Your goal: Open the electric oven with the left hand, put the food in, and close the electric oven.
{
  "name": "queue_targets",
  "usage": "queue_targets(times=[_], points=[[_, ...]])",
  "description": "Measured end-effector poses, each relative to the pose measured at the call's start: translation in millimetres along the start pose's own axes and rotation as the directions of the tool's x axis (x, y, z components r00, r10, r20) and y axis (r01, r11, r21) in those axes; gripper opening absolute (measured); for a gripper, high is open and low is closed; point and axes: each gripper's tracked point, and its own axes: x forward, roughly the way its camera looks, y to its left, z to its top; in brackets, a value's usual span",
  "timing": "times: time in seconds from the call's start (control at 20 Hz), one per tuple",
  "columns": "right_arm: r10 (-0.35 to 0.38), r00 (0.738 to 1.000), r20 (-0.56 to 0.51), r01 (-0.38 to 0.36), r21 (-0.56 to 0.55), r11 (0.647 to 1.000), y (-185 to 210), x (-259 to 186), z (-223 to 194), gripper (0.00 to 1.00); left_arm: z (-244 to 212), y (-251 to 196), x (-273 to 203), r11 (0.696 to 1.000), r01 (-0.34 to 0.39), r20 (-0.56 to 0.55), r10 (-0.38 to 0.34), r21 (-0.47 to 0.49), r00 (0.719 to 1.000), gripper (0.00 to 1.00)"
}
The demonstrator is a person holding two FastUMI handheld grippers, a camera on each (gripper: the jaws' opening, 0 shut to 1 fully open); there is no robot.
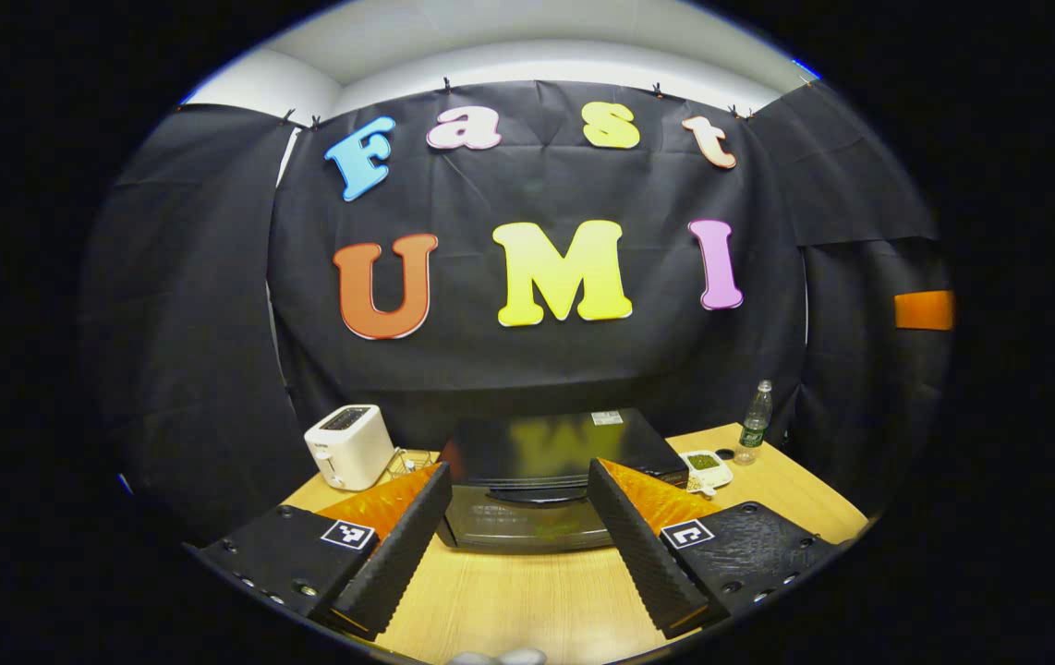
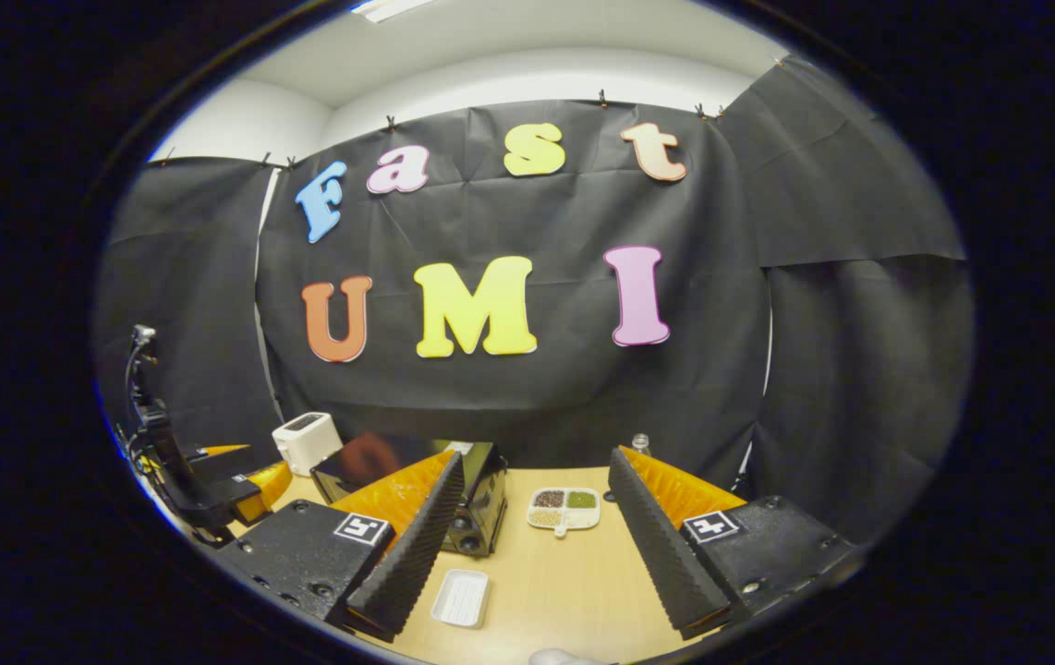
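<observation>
- Electric oven: a dark, glossy box standing on the wooden counter, door facing the left gripper view and closed, its handle across the upper edge of the door. In the right gripper view the oven appears at an angle, its side panel with round knobs showing.
- Left hand-held gripper: fingers spread wide, nothing between them, held above the counter in front of the oven door and apart from it. In the right gripper view it appears to the left of the oven, near the toaster.
- Right hand-held gripper: fingers spread wide and empty, held above the counter to the right of the oven.
- Toaster: white, standing left of the oven toward the cloth wall.
- Divided dish: white, with compartments of dark, green and pale grains, lying on the counter right of the oven.
- Small white tray: rectangular, lying on the counter in front of the oven's knob side, just beside the right gripper's left finger; whether it carries anything cannot be told.
- Bottle: clear plastic with a green label, upright, right of the oven and behind the divided dish.
</observation>
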Motion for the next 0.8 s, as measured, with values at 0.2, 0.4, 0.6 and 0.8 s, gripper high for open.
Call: queue_targets(times=[0.2, 0.4, 0.6, 0.8], points=[[0.009, 0.999, 0.045, -0.008, -0.007, 1.000, 19.4, -4.9, 17.9, 0.95, 32.7, 8.0, -35.7, 0.999, 0.004, 0.043, -0.002, -0.050, 0.999, 0.97], [-0.004, 0.998, 0.069, 0.005, -0.013, 1.000, 33.3, -14.5, 25.9, 0.95, 56.7, 17.8, -61.7, 0.998, 0.011, 0.081, -0.006, -0.067, 0.997, 0.96], [-0.027, 0.996, 0.084, 0.028, -0.014, 1.000, 39.2, -25.6, 27.6, 0.94, 69.9, 30.1, -73.7, 0.997, 0.002, 0.102, 0.006, -0.072, 0.995, 0.97], [-0.051, 0.995, 0.086, 0.052, -0.012, 0.999, 39.1, -34.0, 23.6, 0.95, 75.7, 32.6, -78.9, 0.996, 0.012, 0.095, -0.003, -0.092, 0.995, 0.96]])
